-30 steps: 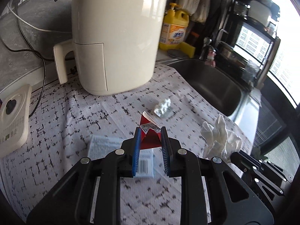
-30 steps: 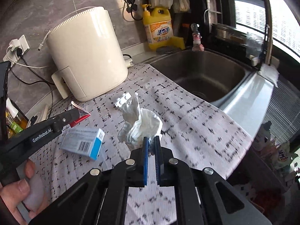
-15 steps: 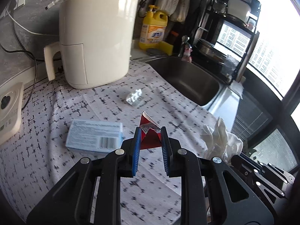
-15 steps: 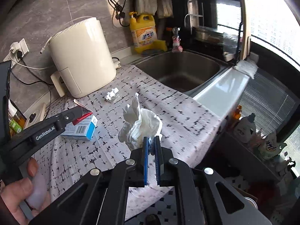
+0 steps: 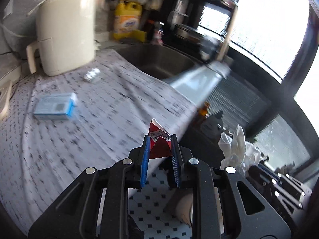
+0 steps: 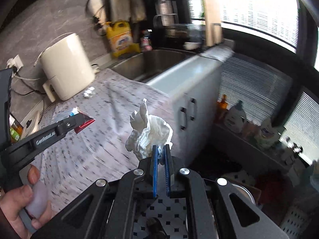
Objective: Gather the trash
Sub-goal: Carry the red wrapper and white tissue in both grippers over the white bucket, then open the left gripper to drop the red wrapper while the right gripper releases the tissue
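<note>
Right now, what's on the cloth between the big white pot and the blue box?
A small crumpled silvery wrapper lies between white pot and blue box, shown in the left wrist view.

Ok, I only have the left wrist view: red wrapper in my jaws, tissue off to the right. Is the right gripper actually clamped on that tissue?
Observer: Yes. In the right wrist view the right gripper has its jaws pinched on the bottom of the crumpled tissue, and the rest stands above them.
Operator: Anything under it to drop into?
Observer: There is tiled floor below the jaws, past the counter edge. A round metal rim shows to their right, but I cannot tell whether it is a bin.
Operator: And my left side from there?
Observer: The left gripper is seen side-on. The red wrapper pokes out of its tip, and a hand is round its handle.
</note>
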A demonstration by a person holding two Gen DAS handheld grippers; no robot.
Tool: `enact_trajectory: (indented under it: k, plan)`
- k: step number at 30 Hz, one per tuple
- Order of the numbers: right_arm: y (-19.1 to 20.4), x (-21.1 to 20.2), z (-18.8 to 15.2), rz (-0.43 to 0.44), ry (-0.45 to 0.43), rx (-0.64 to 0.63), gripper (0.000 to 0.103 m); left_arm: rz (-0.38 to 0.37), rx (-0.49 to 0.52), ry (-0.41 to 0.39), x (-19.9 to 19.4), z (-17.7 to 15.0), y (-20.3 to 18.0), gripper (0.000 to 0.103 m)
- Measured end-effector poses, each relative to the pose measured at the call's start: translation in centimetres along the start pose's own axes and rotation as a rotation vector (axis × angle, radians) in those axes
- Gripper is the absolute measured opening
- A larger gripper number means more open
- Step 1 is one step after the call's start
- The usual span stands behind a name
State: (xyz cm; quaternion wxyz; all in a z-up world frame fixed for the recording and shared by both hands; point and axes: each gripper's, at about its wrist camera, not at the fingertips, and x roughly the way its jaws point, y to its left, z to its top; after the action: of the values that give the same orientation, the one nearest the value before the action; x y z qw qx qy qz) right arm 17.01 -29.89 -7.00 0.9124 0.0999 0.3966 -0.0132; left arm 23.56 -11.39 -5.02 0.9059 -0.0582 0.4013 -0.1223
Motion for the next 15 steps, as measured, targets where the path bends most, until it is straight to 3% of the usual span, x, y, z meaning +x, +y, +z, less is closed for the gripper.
enact_trajectory:
  k: [11, 15]
  plan:
    - [-9.2, -3.3, -4.9, -0.099, 0.034, 0.087, 0.007, -0.087, 0.067, 0.082, 1.0, -6.1, -8.9, 0.021]
    - [-12.0, -3.4, -6.9, -0.119, 0.083, 0.137, 0.011, -0.111, 0.090, 0.112, 1.8, -8.0, -11.2, 0.021]
